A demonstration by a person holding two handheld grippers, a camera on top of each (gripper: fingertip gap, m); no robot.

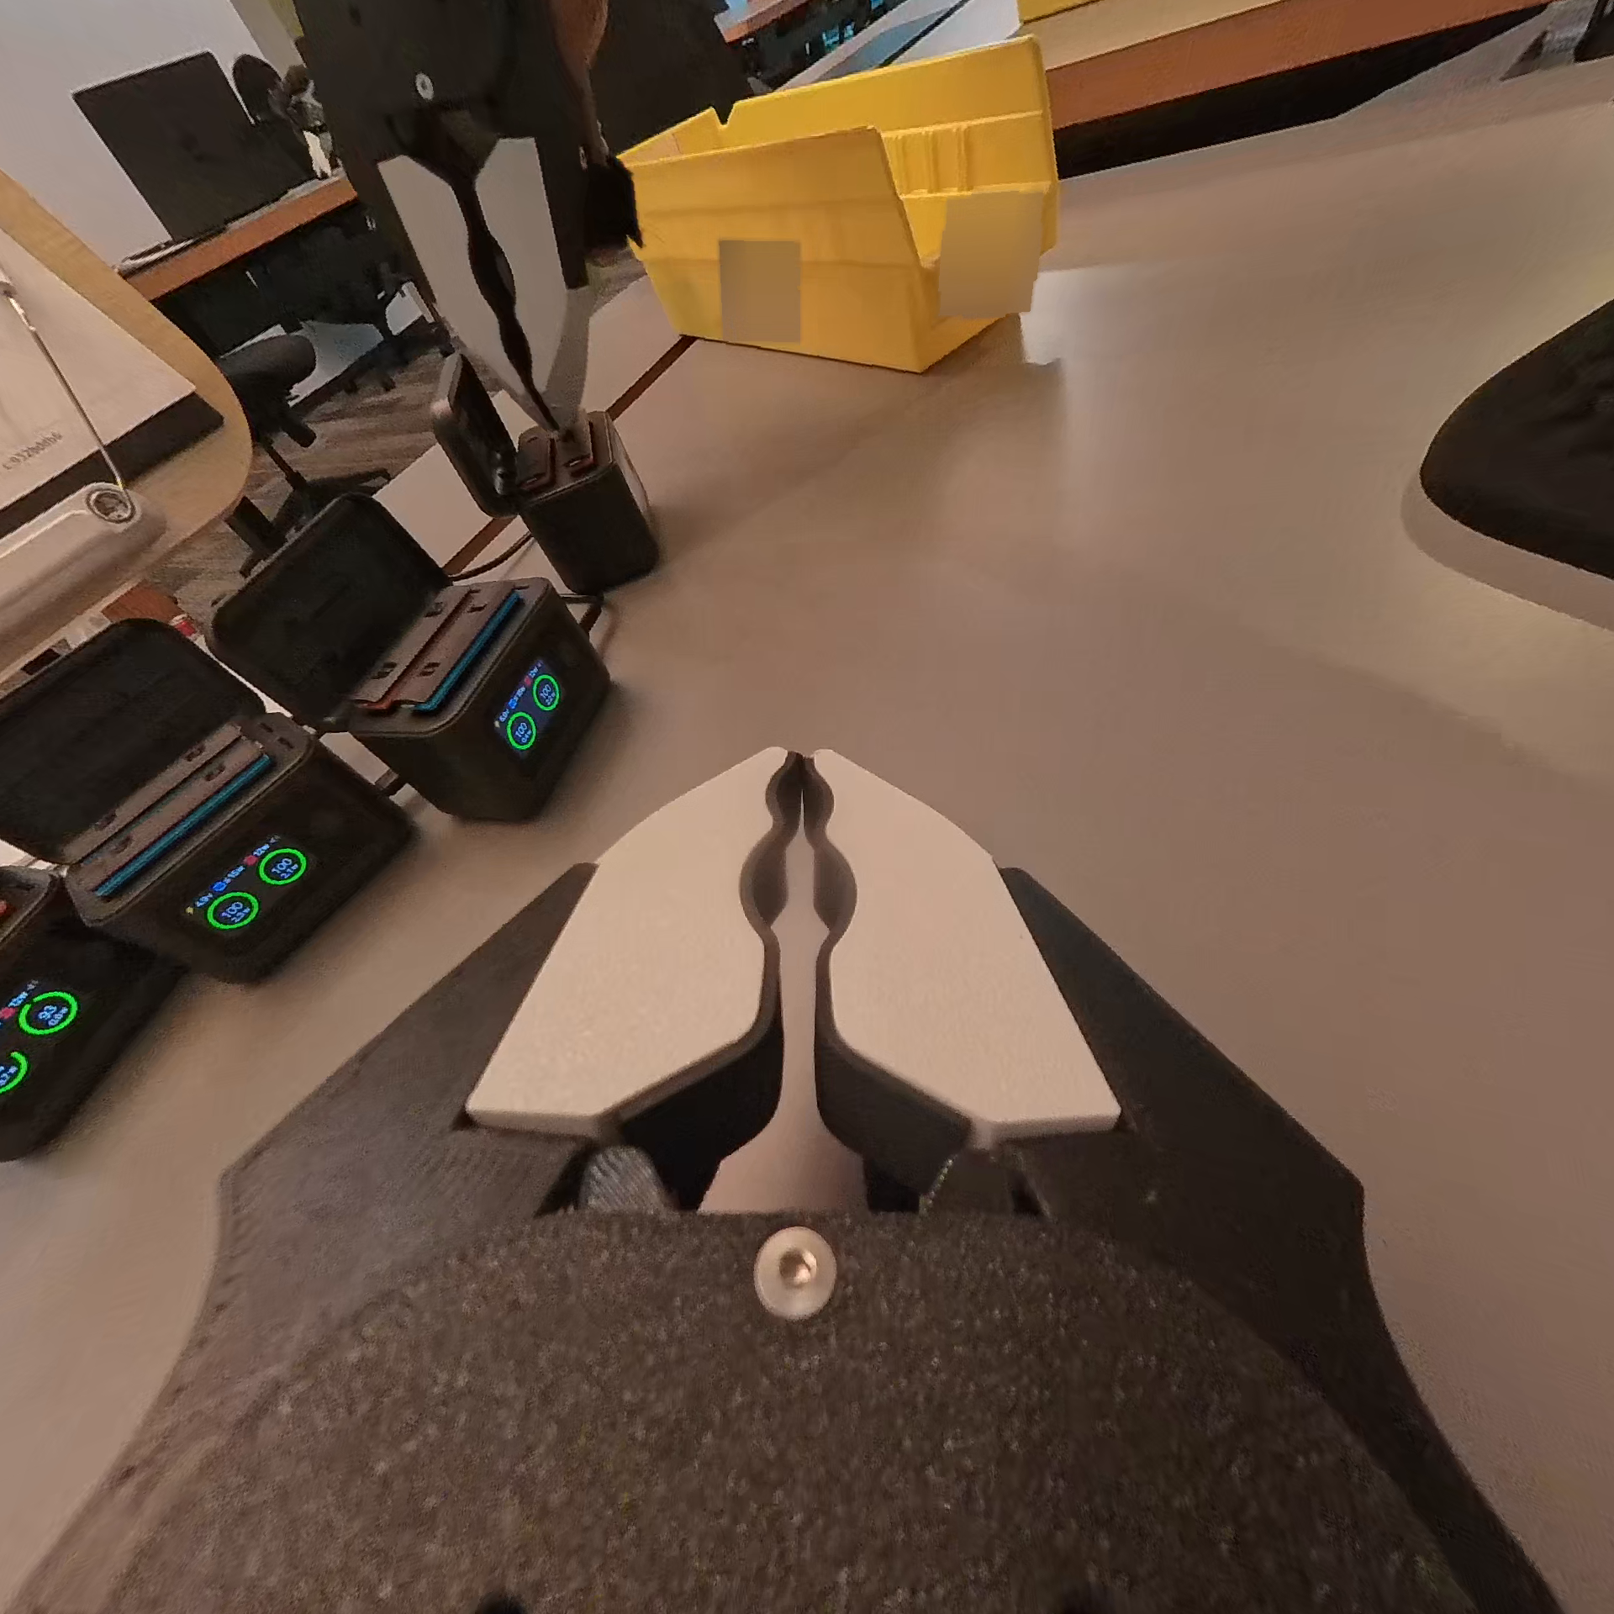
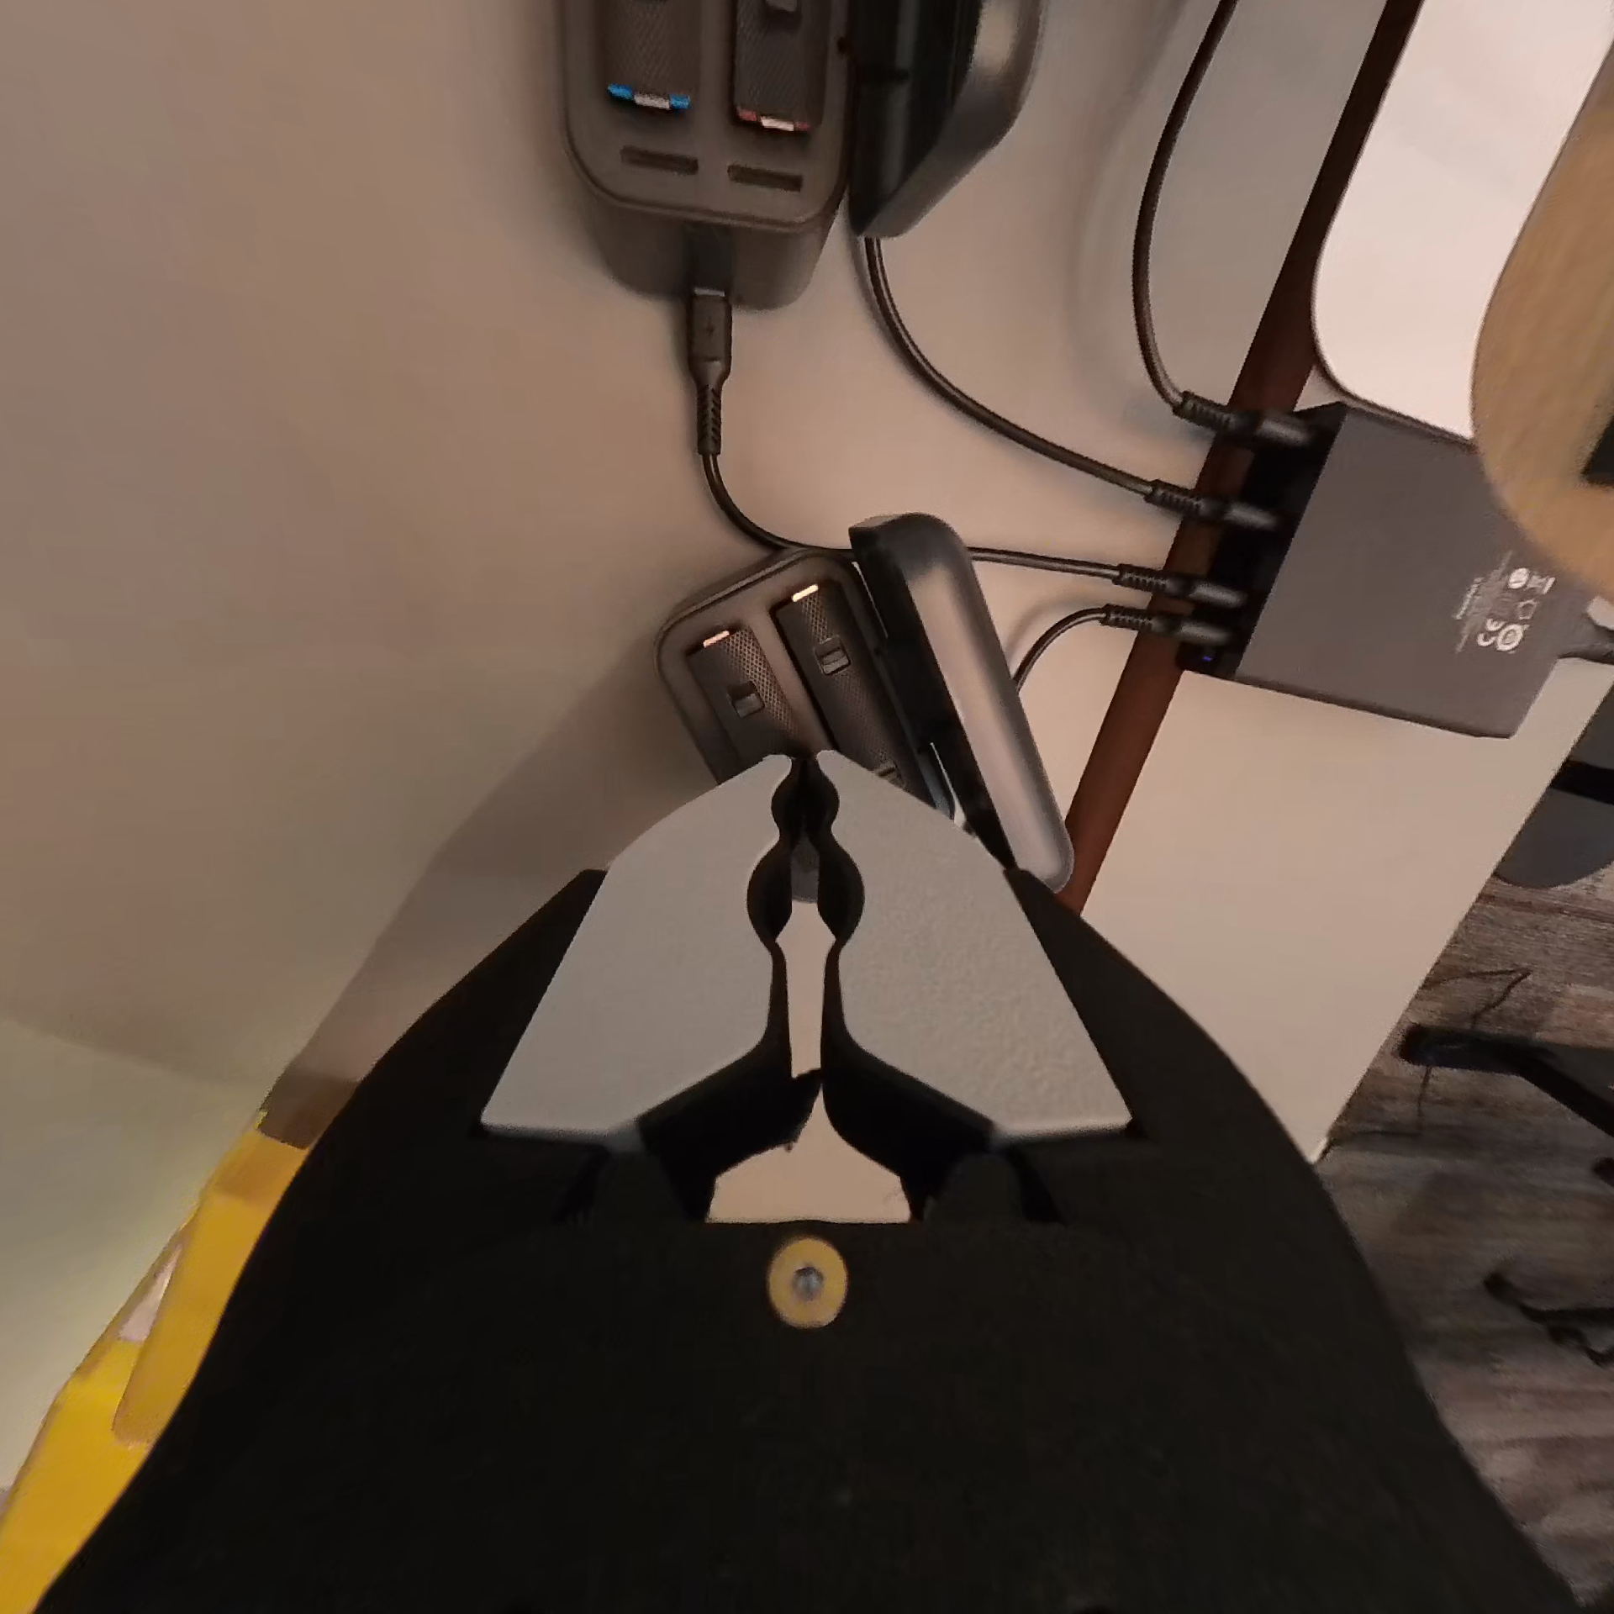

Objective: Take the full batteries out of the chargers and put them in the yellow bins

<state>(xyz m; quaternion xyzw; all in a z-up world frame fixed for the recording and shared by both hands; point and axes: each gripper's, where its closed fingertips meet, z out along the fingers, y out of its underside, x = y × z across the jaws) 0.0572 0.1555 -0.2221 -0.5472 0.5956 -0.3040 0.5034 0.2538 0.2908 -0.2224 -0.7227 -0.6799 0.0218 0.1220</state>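
My right gripper is shut, its tips down on the near end of an open black charger that holds two dark batteries. I cannot tell whether the tips pinch anything. The left wrist view shows the same gripper touching the top of that charger. My left gripper is shut and empty, above the bare table. A yellow bin stands behind that charger on the table.
Three more open chargers with lit green displays line the table's left edge. Another charger, cables and a grey power hub lie beyond. A yellow bin edge is near my right gripper. The left gripper's tips are roughly 25 cm from the right gripper's. It is some 15 cm from my right tips to the grey power hub.
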